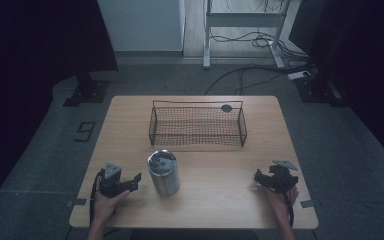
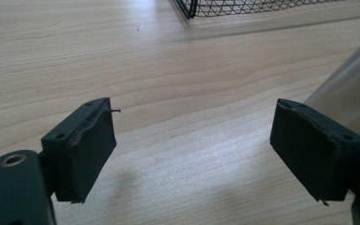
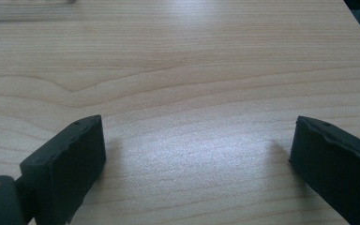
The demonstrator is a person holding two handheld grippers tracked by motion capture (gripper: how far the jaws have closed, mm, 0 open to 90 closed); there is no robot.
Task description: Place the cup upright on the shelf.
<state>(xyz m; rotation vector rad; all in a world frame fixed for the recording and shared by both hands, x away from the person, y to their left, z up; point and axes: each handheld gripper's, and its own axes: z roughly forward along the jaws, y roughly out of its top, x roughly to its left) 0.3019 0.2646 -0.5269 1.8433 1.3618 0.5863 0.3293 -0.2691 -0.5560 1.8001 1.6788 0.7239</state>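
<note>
Nearest to me, my left gripper (image 1: 130,182) rests on the near-left part of the wooden table (image 1: 220,200), held in my left hand (image 1: 105,204); in the left gripper view its jaws stand wide apart with nothing but bare wood grain between the pads. Just to its right stands the metal canister (image 1: 163,172) — upright, its shiny lid facing up, close beside the gripper but not touching it that I can see. In the left gripper view the canister's curved, pale wall (image 2: 351,89) rises just behind the right-hand pad, outside the gap. My right gripper (image 1: 262,179) sits well apart at the near-right of the table, in my right hand (image 1: 280,197), and the right gripper view shows its jaws also spread wide over empty tabletop. Nothing lies between the canister and either gripper. Farther back, toward the middle of the table's far half, stands a dark wire mesh basket (image 1: 155,125) — long, open-topped, with a small dark round disc (image 1: 226,108) at its far rim. Beyond the table edge I see grey floor, white desk legs (image 1: 207,40) and loose cables (image 1: 250,42).
</note>
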